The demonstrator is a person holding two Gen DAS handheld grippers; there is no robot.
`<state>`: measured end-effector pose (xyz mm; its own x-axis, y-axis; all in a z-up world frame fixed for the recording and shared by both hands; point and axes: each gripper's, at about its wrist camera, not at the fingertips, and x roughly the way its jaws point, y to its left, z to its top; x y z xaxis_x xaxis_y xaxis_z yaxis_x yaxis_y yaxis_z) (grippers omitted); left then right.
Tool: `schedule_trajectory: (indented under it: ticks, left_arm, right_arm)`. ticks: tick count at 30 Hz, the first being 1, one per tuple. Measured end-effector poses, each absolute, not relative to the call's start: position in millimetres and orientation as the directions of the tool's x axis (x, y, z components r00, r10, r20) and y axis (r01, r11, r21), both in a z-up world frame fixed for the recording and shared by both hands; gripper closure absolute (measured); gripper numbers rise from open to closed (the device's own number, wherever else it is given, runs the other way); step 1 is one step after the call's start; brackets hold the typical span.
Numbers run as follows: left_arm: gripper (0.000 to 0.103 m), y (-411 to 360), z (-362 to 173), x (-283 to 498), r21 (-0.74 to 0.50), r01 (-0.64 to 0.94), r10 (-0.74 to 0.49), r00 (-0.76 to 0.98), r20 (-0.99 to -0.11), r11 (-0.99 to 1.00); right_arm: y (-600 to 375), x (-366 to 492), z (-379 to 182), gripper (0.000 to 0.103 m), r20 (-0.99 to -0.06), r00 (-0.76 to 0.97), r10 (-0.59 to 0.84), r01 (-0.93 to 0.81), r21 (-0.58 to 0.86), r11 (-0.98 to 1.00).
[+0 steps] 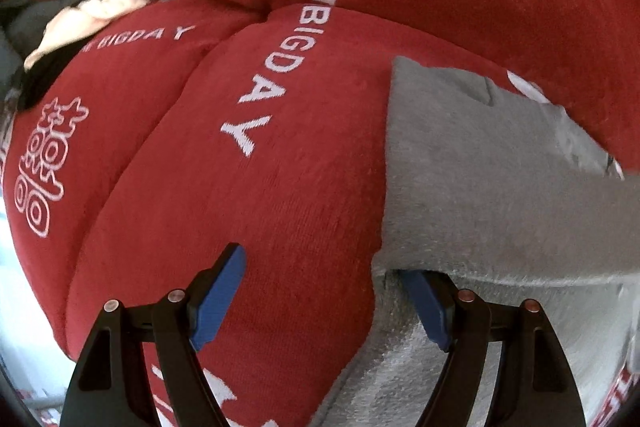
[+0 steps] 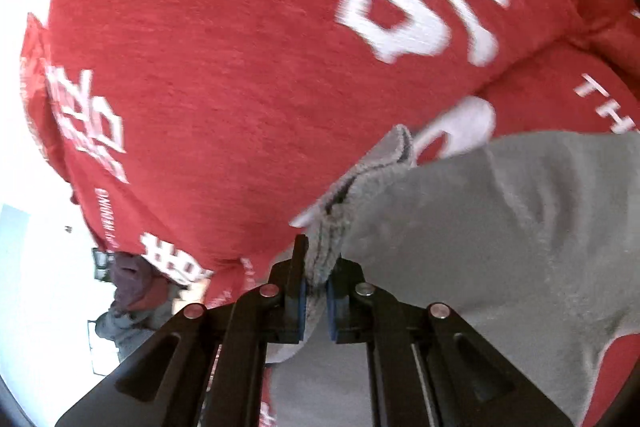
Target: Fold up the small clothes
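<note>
**Grey fleece garment pinched on the red quilt**

The right hand-held gripper [image 2: 316,301] is clamped on a bunched edge of the soft grey fleece garment [image 2: 480,227] — it lies across a puffy red quilt with white lettering [image 2: 208,75]. The left hand-held gripper [image 1: 320,303] is spread apart, one blue pad [image 1: 430,307] tucked under the garment's edge.

Small garment on a printed cover.

The grey fleece garment [image 1: 480,179] lies on the red quilted cover with white lettering [image 1: 248,155], toward its right; a cream cloth [image 1: 92,15] lies far behind at left.
</note>
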<state>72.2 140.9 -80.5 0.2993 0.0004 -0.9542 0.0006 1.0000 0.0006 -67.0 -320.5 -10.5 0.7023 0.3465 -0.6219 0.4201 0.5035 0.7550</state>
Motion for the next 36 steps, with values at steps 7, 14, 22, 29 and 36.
schedule_trajectory:
  ticks: [7,14,22,29,36]
  left_arm:
    - [0.024,146.5,-75.5,67.9,0.0,0.058,-0.016,0.28,-0.96,0.998]
    - [0.024,168.7,-43.5,58.5,-0.013,0.093,-0.037,0.265,-0.964,0.996]
    - [0.024,124.4,-52.6,86.7,-0.055,0.201,-0.109,0.268,-0.957,0.978]
    - [0.024,134.8,-72.2,85.4,0.016,0.22,-0.043,0.26,-0.965,0.975]
    - [0.024,150.4,-60.4,76.2,0.026,0.25,-0.034,0.236,-0.971,0.968]
  right_arm:
    - [-332.9,-98.7,-90.1,0.09,-0.769,0.529,0.359,0.617,0.639,0.46]
    - [-326.7,-128.0,-61.1,0.065,-0.784,0.51,0.355,0.655,0.621,0.43]
    - [-266.2,-96.5,-40.2,0.065,-0.797,0.476,0.372,0.538,0.598,0.594]
    - [-245.4,-80.4,-60.6,0.065,-0.838,0.401,0.369,0.565,0.544,0.621]
    - [-243.4,-104.6,-47.6,0.065,-0.865,0.364,0.345,0.601,0.501,0.623]
